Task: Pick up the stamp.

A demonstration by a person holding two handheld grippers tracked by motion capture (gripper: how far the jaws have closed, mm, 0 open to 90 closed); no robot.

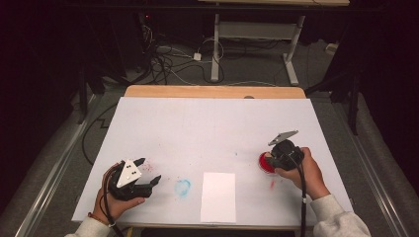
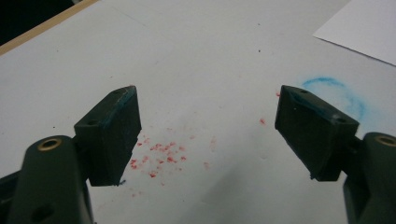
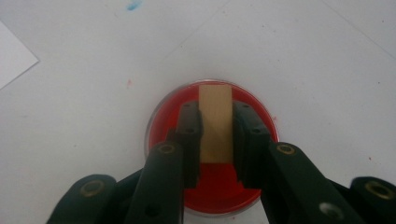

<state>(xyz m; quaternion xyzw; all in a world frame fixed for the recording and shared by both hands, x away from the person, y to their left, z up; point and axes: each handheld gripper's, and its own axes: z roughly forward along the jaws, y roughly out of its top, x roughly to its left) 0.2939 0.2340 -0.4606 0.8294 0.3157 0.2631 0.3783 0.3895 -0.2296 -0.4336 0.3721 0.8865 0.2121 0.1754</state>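
A round red ink pad (image 1: 264,166) lies on the white table cover at the right. My right gripper (image 1: 271,158) stands over it, shut on a small upright wooden block (image 3: 215,122). In the right gripper view the block's lower end rests on or just above the red pad (image 3: 219,192), between the jaws of that gripper (image 3: 215,119). At the left front, my left gripper (image 1: 148,171) is held open and empty. In its own view the left gripper (image 2: 208,130) hovers above scattered red specks (image 2: 159,156).
A white sheet of paper (image 1: 218,196) lies at the front middle, with a blue ring stain (image 1: 182,187) to its left. The white cover (image 1: 207,123) ends at a wooden table edge (image 1: 212,92) at the back. Cables and a desk frame stand on the floor beyond.
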